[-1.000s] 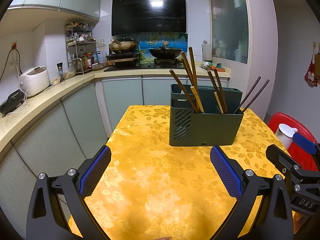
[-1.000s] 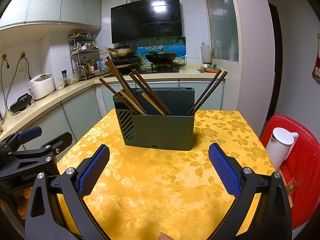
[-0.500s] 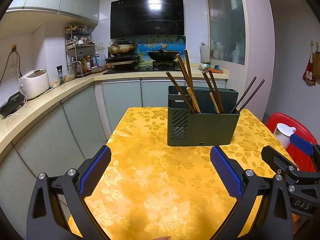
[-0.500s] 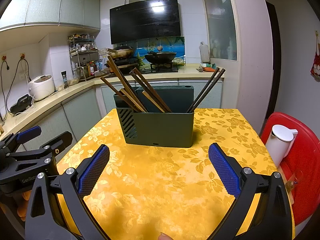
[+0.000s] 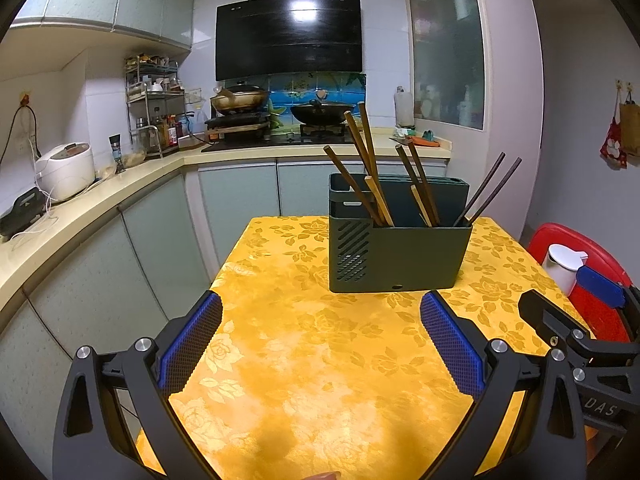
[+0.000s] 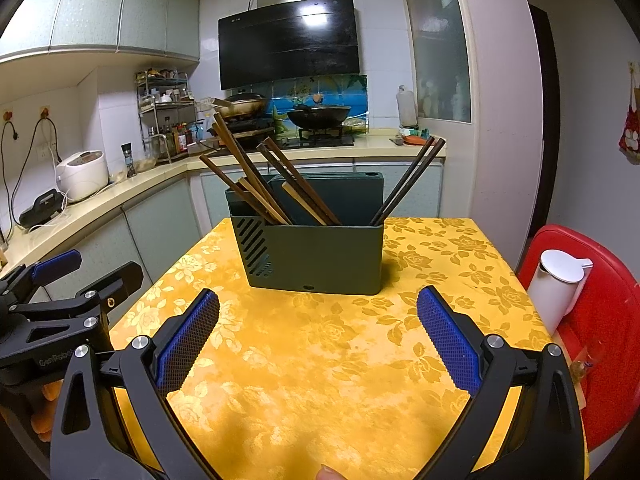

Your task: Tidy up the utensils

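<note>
Both tongs, left (image 5: 320, 338) and right (image 6: 318, 332), spread wide, empty, low over bench (image 6: 340, 360). Ahead: chopsticks (image 6: 256, 184) leaning loose in green holder (image 6: 320, 256) mid-bench. Probably light, stiff, slick; best pinched high on exposed shafts.

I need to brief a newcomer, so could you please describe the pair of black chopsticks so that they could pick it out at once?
Start at the yellow floral tablecloth and find the dark green utensil holder standing on it. The black chopsticks stick out of its end nearest the red chair. They are the thin, darkest pair and lean towards that chair, while the brown wooden chopsticks lean the other way.
</note>
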A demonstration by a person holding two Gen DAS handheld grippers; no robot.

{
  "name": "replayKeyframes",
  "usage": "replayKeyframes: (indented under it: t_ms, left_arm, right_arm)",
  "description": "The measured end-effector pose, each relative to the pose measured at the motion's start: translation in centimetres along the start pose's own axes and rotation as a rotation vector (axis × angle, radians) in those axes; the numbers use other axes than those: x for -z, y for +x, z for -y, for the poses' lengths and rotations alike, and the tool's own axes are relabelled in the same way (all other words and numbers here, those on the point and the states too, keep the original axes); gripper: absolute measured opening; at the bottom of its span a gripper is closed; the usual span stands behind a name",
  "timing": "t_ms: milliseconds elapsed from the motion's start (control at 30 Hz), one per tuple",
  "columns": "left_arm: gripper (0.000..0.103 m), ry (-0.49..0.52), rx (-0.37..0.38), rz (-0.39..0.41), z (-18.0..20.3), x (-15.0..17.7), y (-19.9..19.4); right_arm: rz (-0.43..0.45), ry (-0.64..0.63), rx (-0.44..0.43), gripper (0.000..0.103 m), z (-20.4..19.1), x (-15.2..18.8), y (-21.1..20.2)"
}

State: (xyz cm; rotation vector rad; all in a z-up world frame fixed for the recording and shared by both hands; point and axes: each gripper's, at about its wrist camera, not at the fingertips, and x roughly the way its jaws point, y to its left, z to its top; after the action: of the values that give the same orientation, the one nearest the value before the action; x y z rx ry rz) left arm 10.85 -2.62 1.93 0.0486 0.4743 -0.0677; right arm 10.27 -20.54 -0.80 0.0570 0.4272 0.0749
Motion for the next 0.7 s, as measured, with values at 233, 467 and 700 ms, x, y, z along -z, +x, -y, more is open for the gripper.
replayKeyframes:
  t_ms: [233, 467, 700]
  left_arm:
    - [0.096, 0.0, 0.003, -0.002, -0.08, 0.06, -0.1]
    - [0.096, 0.0, -0.002, 0.001, -0.06, 0.08, -0.11]
    - [0.096, 0.005, -0.004, 0.003, -0.07, 0.28, -0.04]
  right_arm:
    - [-0.001, 0.002, 0.002, 0.096, 0.13, 0.07, -0.12]
    - [-0.008, 0.002, 0.01, 0.096, 0.42, 0.24, -0.24]
    - [-0.009, 0.001, 0.011, 0.096, 0.31, 0.28, -0.2]
